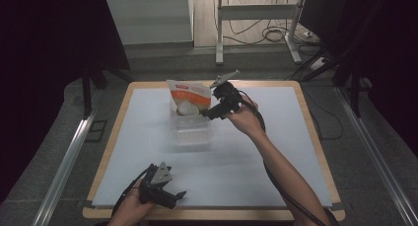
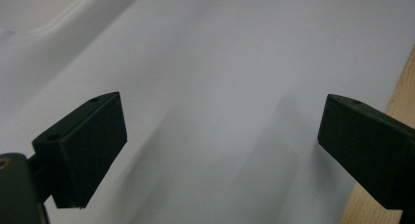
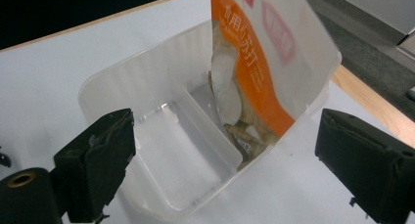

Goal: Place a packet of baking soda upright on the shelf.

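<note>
At the lower left of the high view, the left gripper [image 1: 178, 194] rests on the white sheet [image 1: 256, 157] near the table's [image 1: 125, 95] front edge, jaws spread wide and holding nothing; keep it parked there, clear of the work. At the centre, the clear plastic bin [image 1: 192, 132] holds an orange-and-white pouch [image 1: 190, 95] standing upright in its far compartment. Just right of it, the right gripper [image 1: 213, 112] hovers at the bin's rim, jaws apart and empty. Judged best practice: withdraw straight upward without brushing the pouch or rim, so the pouch stays standing.
</note>
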`<state>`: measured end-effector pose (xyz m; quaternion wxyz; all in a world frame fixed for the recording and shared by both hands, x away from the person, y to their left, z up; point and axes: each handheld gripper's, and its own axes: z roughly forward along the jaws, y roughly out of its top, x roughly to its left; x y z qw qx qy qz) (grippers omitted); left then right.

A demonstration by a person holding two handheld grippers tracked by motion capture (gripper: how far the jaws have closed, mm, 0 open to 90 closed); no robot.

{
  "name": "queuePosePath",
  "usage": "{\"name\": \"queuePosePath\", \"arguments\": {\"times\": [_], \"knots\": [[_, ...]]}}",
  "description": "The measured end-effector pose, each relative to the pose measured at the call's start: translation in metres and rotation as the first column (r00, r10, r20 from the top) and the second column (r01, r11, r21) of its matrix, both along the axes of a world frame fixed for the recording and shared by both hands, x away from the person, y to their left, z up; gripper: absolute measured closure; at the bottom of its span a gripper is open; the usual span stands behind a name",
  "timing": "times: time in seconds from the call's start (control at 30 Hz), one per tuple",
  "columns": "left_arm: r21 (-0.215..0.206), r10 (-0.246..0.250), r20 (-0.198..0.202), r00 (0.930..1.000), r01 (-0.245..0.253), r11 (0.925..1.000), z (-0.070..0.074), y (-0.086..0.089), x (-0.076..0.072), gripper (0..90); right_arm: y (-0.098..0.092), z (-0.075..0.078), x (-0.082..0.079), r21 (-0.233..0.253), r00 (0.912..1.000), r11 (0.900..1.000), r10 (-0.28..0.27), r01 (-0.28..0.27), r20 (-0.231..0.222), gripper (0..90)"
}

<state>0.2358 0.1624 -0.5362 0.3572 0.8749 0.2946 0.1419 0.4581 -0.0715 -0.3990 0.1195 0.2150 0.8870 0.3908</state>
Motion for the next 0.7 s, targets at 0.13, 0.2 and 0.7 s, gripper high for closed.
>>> {"name": "queuePosePath", "arguments": {"times": [0.13,0.2,0.7], "knots": [[0.001,-0.001,0.000,1.0000,0.001,1.0000,0.000,0.000,0.000,4.3,-0.004,-0.004,-0.003,-0.005,1.0000,1.000,-0.001,0.001,-0.009,5.2],[0.001,-0.001,0.000,1.0000,0.001,1.0000,0.000,0.000,0.000,4.2,-0.007,-0.007,-0.004,-0.008,0.9999,1.000,-0.002,0.002,-0.011,4.3],[0.005,-0.002,0.003,1.0000,0.002,1.0000,0.000,-0.001,0.000,4.3,-0.032,-0.017,-0.022,0.015,0.9999,1.000,-0.004,0.004,-0.016,2.3]]}}
